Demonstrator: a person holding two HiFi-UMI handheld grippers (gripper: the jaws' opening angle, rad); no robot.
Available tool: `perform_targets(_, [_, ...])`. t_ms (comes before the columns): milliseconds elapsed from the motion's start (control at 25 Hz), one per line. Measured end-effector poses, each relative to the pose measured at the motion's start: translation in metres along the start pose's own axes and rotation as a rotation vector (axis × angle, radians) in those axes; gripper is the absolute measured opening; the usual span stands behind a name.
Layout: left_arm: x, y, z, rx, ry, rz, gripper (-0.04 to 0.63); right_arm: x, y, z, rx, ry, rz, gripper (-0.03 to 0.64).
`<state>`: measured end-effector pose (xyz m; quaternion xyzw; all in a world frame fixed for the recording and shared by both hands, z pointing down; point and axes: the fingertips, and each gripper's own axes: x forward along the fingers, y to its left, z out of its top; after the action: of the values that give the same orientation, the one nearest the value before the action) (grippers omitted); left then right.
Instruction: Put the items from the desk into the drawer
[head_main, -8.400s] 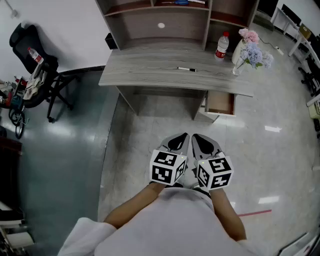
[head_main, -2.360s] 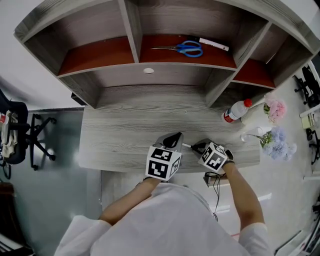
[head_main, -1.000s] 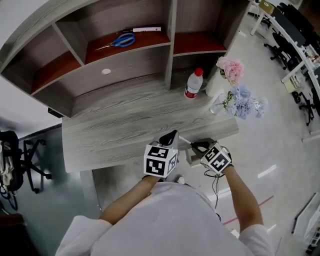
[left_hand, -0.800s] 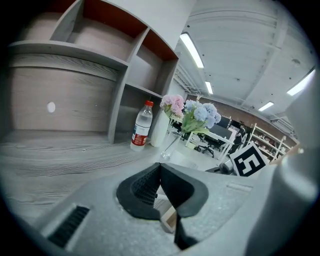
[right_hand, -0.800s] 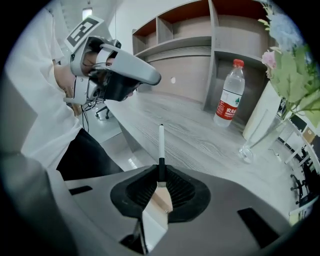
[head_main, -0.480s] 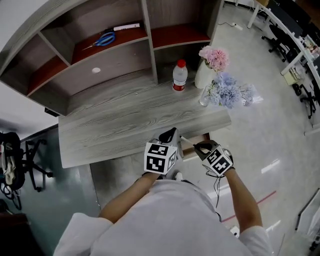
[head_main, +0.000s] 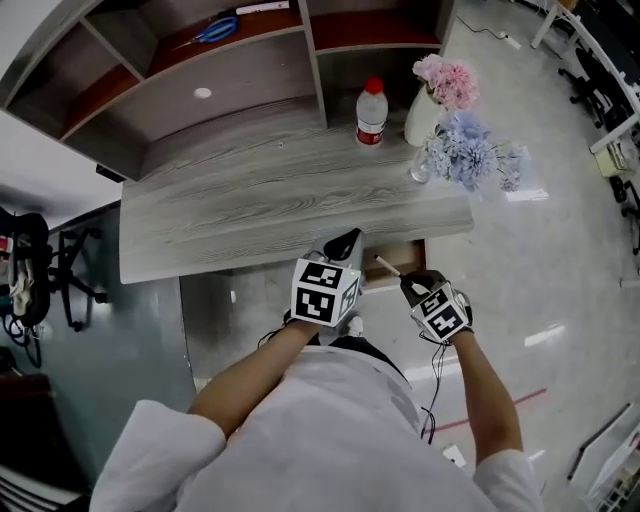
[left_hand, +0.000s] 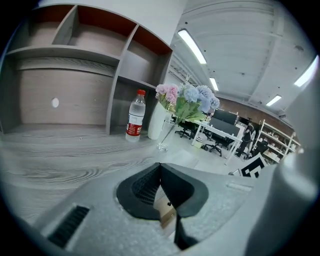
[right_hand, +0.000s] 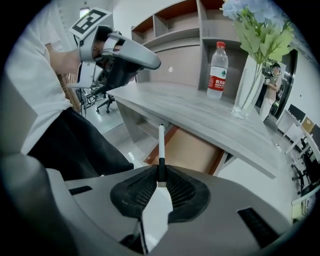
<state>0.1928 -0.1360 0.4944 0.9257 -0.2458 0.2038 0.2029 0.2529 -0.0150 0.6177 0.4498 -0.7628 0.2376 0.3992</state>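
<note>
A thin white pen with a black end (right_hand: 161, 147) sticks out forward from my right gripper (right_hand: 161, 169), which is shut on it. In the head view the pen (head_main: 386, 266) points from the right gripper (head_main: 408, 284) toward the open drawer (head_main: 412, 254) under the desk's right end. The drawer's light-brown bottom (right_hand: 192, 150) lies just beyond the pen tip and looks bare. My left gripper (head_main: 346, 242) hovers at the front edge of the grey wooden desk (head_main: 250, 215), jaws shut with nothing between them (left_hand: 160, 167).
A water bottle (head_main: 371, 112), a white vase of pink flowers (head_main: 440, 90) and a glass of blue flowers (head_main: 465, 155) stand at the desk's back right. Blue scissors (head_main: 215, 30) and a white marker (head_main: 262, 8) lie on the hutch shelf. An office chair (head_main: 40, 270) stands left.
The pen that lay on the desk is now in my right gripper, lifted off the top and carried down in front of the open drawer. The left gripper stays by the desk edge.
</note>
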Motion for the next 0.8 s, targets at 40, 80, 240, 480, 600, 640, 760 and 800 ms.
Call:
perform_targets(40, [0.000,-0.001,-0.001,0.001,0.000,0.007,0.003,0.004,-0.002,-0.004,-0.004,0.006,-0.004,0.048])
perform_targets(80, [0.000,-0.001,-0.003,-0.001,0.000,0.014,0.003,0.009,-0.004,-0.007,-0.010,0.012,-0.006,0.048])
perform_targets(240, [-0.004,0.003,-0.011,-0.020,-0.002,0.043,0.004,0.029,-0.006,-0.019,-0.031,0.051,-0.009,0.048])
perform_targets(480, [-0.015,0.019,-0.021,-0.032,0.001,0.105,0.005,0.063,-0.011,-0.028,-0.026,0.092,-0.001,0.048])
perform_targets(600, [-0.021,0.024,-0.026,-0.068,-0.011,0.141,0.004,0.075,-0.015,-0.031,-0.044,0.122,-0.011,0.048])
perform_targets(640, [-0.020,0.025,-0.026,-0.079,-0.016,0.146,0.004,0.078,-0.016,-0.030,-0.048,0.130,-0.018,0.048])
perform_targets(760, [-0.018,0.024,-0.025,-0.099,-0.028,0.151,0.003,0.087,-0.015,-0.026,-0.068,0.143,-0.022,0.048])
perform_targets(800, [-0.018,0.023,-0.026,-0.101,-0.029,0.153,0.003,0.090,-0.014,-0.025,-0.076,0.145,-0.020,0.048])
